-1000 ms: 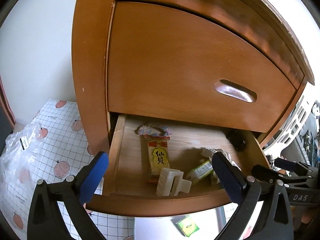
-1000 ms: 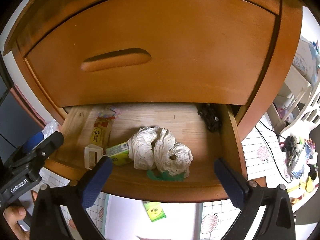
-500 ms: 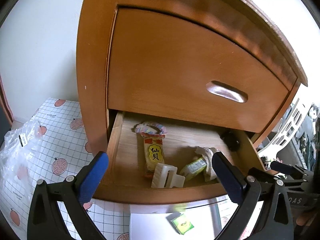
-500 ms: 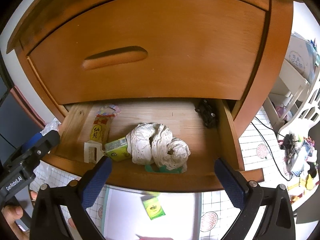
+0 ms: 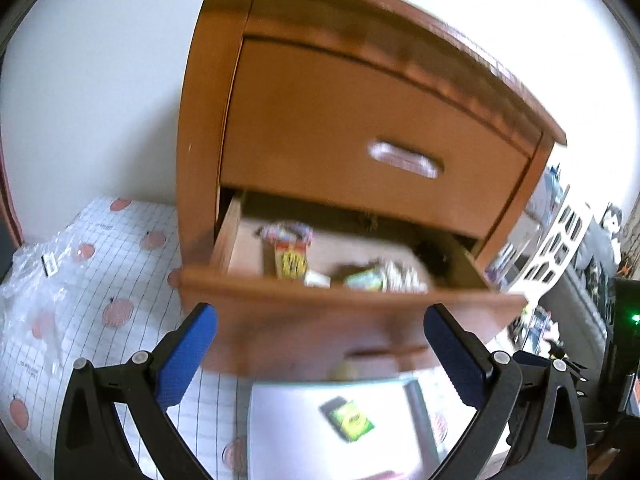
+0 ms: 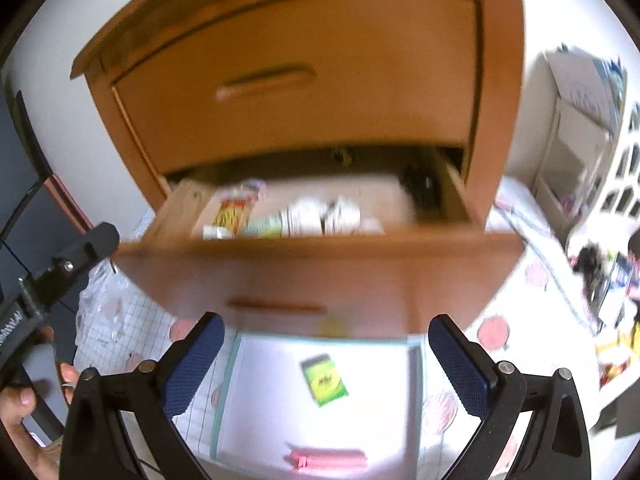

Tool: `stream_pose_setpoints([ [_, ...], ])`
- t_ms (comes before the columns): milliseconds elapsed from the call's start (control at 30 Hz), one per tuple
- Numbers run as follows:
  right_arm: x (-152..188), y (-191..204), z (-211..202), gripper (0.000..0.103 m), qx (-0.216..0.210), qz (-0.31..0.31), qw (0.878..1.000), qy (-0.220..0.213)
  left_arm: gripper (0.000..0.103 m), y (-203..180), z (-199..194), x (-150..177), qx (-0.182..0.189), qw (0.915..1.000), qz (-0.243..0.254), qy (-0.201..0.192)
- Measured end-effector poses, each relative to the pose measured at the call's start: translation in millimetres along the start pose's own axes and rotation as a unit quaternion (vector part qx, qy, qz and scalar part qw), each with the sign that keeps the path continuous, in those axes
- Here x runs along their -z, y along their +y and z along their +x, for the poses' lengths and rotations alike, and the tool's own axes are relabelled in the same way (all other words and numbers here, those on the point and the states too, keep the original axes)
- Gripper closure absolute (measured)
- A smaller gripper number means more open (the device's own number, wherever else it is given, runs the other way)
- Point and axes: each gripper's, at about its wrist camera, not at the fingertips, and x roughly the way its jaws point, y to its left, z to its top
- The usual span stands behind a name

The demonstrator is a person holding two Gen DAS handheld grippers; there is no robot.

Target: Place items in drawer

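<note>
- Both views have pulled back from the drawer since 0.5 s ago, so its front panel and the white mat below now show.
- Left tongs and right tongs gape apart, empty.
- Green packet, flat and glossy, lies on the mat's middle, long axis tilted, closer to the right tongs.
- Pink item lies crosswise at the mat's near edge; blurred.

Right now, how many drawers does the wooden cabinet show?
2. The upper drawer is shut, its handle recess visible. The lower drawer is pulled open with items inside. Any drawer lower down would be hidden behind the open one.
</note>
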Motion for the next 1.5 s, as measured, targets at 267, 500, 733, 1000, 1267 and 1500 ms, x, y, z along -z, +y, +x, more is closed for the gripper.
stream_pose_setpoints([
  [267,61.9,-24.6,26.9,0.0,0.02,0.037,0.998,0.054,0.0,7.0,22.0,47.8,-0.016,0.9972,-0.004,0.074],
  [500,97.2,-39.2,45.4,0.0,0.034,0.051,0.993,0.097,0.0,15.5,46.4,87.6,-0.054,0.99,-0.015,0.129],
  [733,121.9,-40.6,65.1,0.0,0.035,0.047,0.988,0.14,0.0,24.3,62.4,110.8,-0.066,0.9824,-0.022,0.173],
  [1000,137.8,-51.0,84.0,0.0,0.038,0.068,0.98,0.185,0.0,34.3,80.7,134.8,-0.068,0.973,-0.028,0.219],
  [1267,148.8,-48.5,110.2,0.0,0.035,0.059,0.965,0.253,0.0,35.8,94.1,158.8,-0.046,0.9638,-0.03,0.261],
  [1500,150.1,-60.6,112.2,0.0,0.036,0.089,0.963,0.254,0.0,25.1,102.7,178.8,-0.022,0.9551,-0.022,0.294],
])
